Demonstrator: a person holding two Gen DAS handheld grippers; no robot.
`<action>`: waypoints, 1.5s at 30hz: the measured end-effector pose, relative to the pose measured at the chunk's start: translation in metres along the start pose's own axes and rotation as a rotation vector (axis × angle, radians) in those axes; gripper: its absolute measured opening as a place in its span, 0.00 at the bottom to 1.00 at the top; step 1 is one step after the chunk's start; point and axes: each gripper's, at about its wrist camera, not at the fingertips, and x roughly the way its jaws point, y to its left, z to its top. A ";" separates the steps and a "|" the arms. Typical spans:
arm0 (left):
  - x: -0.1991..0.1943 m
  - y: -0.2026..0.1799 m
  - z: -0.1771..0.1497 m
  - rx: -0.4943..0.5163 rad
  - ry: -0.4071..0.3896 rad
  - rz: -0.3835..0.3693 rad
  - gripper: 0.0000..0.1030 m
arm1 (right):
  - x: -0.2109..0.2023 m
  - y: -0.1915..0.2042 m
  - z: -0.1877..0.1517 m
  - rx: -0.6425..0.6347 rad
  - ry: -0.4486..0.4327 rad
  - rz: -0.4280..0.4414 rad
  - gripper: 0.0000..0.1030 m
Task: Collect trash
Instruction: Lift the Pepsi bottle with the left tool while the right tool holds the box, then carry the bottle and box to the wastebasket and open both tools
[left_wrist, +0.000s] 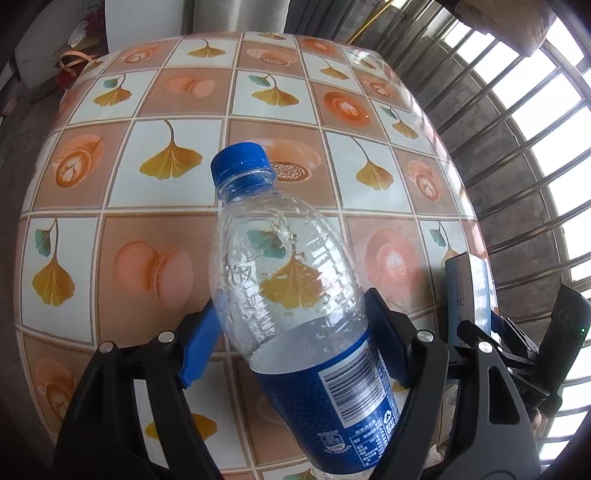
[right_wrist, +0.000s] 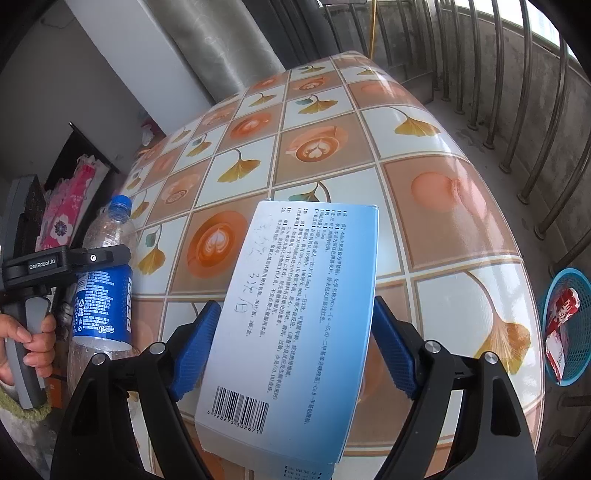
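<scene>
My left gripper (left_wrist: 291, 332) is shut on a clear plastic Pepsi bottle (left_wrist: 291, 266) with a blue cap and blue label, held above the table. The bottle also shows at the left of the right wrist view (right_wrist: 105, 280), with the left gripper (right_wrist: 62, 258) around it. My right gripper (right_wrist: 291, 343) is shut on a flat blue-and-white medicine box (right_wrist: 299, 317) with printed text and a barcode, held over the table. The box (left_wrist: 467, 295) shows edge-on at the right of the left wrist view.
The table (left_wrist: 177, 99) wears a cloth patterned with ginkgo leaves and coffee cups. A blue mesh waste basket (right_wrist: 565, 325) with red-and-white wrappers stands on the floor at the right. Metal window bars (right_wrist: 517, 110) run behind. Clutter lies on the left (right_wrist: 66, 206).
</scene>
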 end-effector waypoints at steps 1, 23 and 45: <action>-0.004 -0.002 0.000 0.006 -0.012 0.000 0.69 | -0.001 0.000 0.000 0.001 -0.001 0.004 0.76; -0.095 -0.057 -0.007 0.140 -0.263 -0.068 0.64 | -0.056 0.009 0.008 0.020 -0.122 0.080 0.76; -0.130 -0.160 -0.007 0.300 -0.377 -0.198 0.63 | -0.130 -0.022 0.005 0.094 -0.296 0.106 0.76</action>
